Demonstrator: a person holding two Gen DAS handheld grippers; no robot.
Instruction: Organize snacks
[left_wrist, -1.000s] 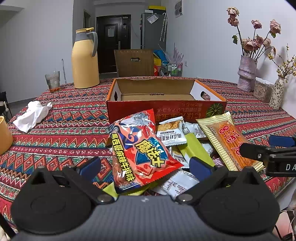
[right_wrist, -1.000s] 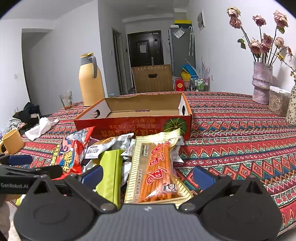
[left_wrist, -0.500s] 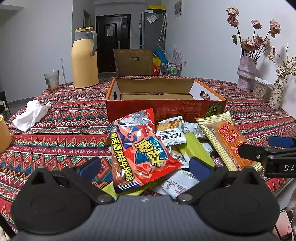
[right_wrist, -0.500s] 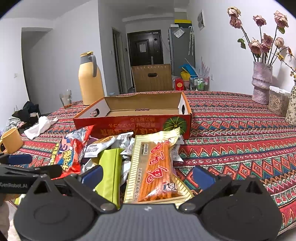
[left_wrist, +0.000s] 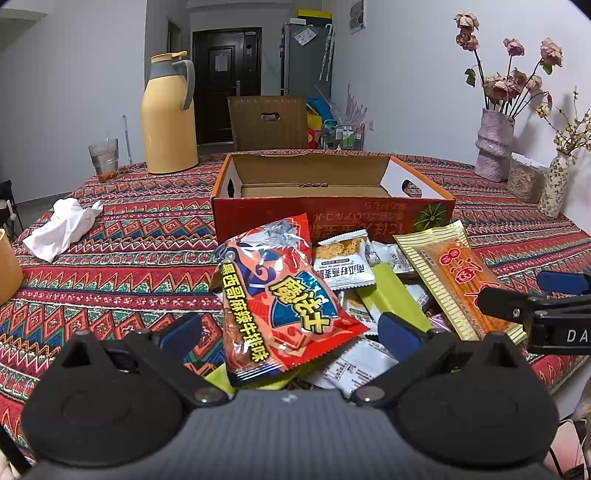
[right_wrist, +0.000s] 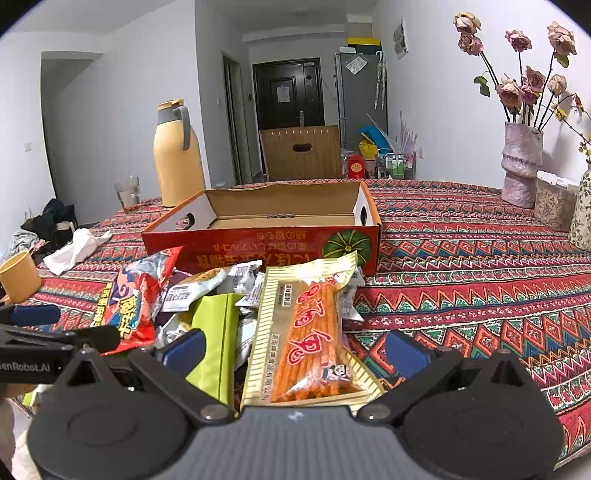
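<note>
A heap of snack packets lies on the patterned tablecloth in front of an open, empty orange cardboard box (left_wrist: 332, 218) (right_wrist: 258, 243). My left gripper (left_wrist: 290, 332) is open, and the near end of a red puffed snack bag (left_wrist: 280, 299) sits between its blue pads without being clamped. My right gripper (right_wrist: 295, 349) is open too, straddling a yellow-striped pack of orange sticks (right_wrist: 314, 325) (left_wrist: 458, 280). A lime-green packet (right_wrist: 216, 332) (left_wrist: 391, 295) and small white packets (left_wrist: 343, 258) lie between the two big bags. Each gripper shows at the edge of the other's view.
A yellow thermos (left_wrist: 170, 118), a glass (left_wrist: 104, 157) and a crumpled tissue (left_wrist: 61, 229) stand at the left of the table. A yellow mug (right_wrist: 18, 275) is at the left edge. Vases with dried flowers (left_wrist: 493, 147) stand at the far right. A chair back (left_wrist: 267, 122) is behind the table.
Almost nothing differs: both cameras drift very slightly, while the snacks and both sets of jaws stay as they were.
</note>
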